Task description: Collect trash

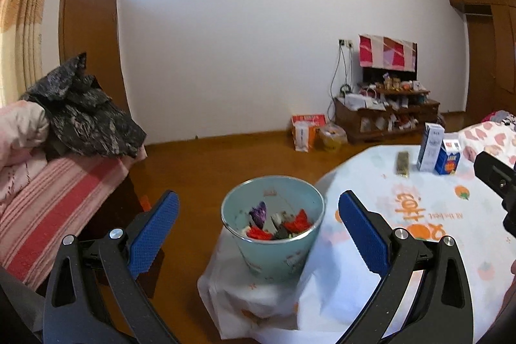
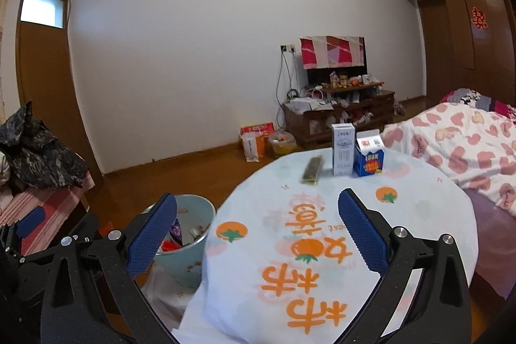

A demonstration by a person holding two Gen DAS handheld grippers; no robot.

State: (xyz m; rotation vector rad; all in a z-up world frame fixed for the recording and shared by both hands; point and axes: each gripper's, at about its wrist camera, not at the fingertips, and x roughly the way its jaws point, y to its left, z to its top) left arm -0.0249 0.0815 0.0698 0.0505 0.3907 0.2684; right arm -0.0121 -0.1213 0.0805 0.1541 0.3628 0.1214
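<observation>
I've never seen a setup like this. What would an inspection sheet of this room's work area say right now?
Surface: round table under a cloth printed with oranges.
Job's things: teal bin beside the table, wrappers inside; flat snack wrapper, white carton and blue carton on the table's far side.
Clutter: dark garment on striped bedding; bags on the floor.
Grippers: left claw open, empty, facing the bin; right claw open, empty, over the table.
Cables: wires hang from a wall socket.
Surroundings: cluttered TV stand, heart-print bed.
</observation>
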